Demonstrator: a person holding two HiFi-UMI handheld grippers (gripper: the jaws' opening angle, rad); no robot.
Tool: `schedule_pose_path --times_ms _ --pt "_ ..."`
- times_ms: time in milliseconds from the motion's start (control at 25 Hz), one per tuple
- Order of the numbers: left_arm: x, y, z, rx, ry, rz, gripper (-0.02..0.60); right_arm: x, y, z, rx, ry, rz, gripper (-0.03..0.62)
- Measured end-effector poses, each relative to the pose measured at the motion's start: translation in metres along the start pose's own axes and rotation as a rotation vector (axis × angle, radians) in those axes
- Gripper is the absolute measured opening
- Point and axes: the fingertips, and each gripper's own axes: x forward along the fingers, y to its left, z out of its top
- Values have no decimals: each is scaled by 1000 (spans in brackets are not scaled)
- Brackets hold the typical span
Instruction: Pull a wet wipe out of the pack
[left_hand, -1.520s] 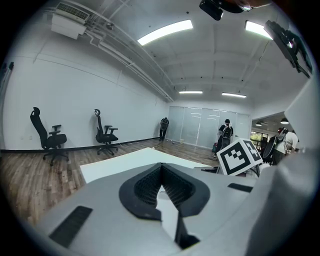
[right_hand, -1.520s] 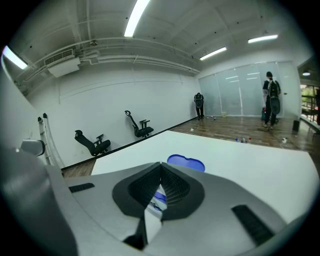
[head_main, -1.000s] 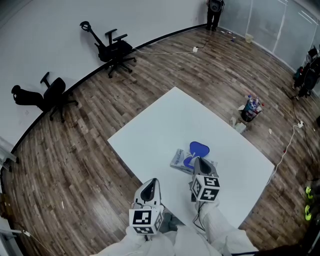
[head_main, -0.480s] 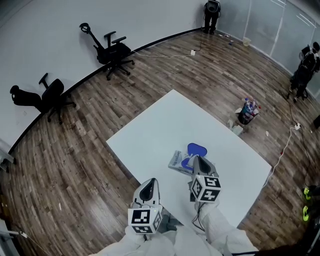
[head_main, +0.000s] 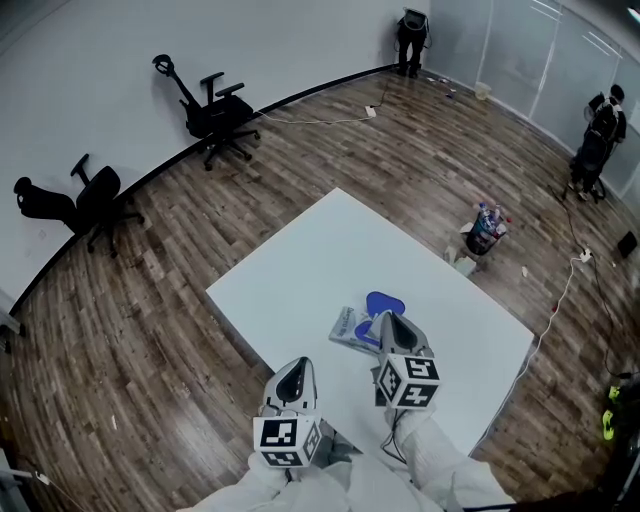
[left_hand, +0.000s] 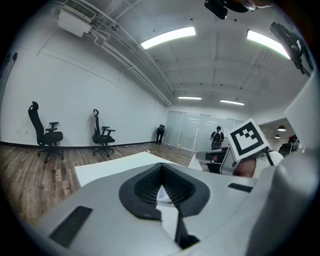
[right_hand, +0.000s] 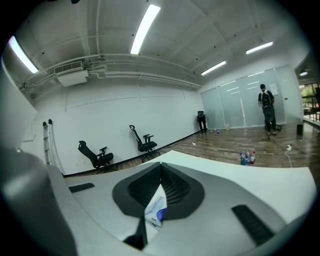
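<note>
The wet wipe pack (head_main: 347, 327) lies flat on the white table (head_main: 330, 250), and its blue lid flap (head_main: 385, 302) is folded open toward the far side. My right gripper (head_main: 383, 320) hovers just over the pack's opening with its jaws shut. In the right gripper view (right_hand: 160, 166) the pack's printed label (right_hand: 156, 209) shows through the gap below the closed tips. Whether anything thin is pinched there is hidden. My left gripper (head_main: 297, 370) sits nearer the table's front edge, left of the pack and apart from it, and its tips (left_hand: 161, 167) meet.
Two black office chairs (head_main: 215, 108) (head_main: 85, 198) stand by the far wall. A bundle of bottles (head_main: 484, 228) sits on the wood floor right of the table. People stand far off (head_main: 410, 28) (head_main: 596, 145). A cable (head_main: 560, 300) runs along the floor on the right.
My right gripper has risen a little over the pack, still shut. The left gripper has stayed where it was. The head view has shifted slightly.
</note>
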Motion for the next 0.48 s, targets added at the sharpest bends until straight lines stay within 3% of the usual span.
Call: schedule_pose_path --times_ms 480 --pt "13 -12 8 7 -11 -59 0 -20 3 17 4 -45 -10 9"
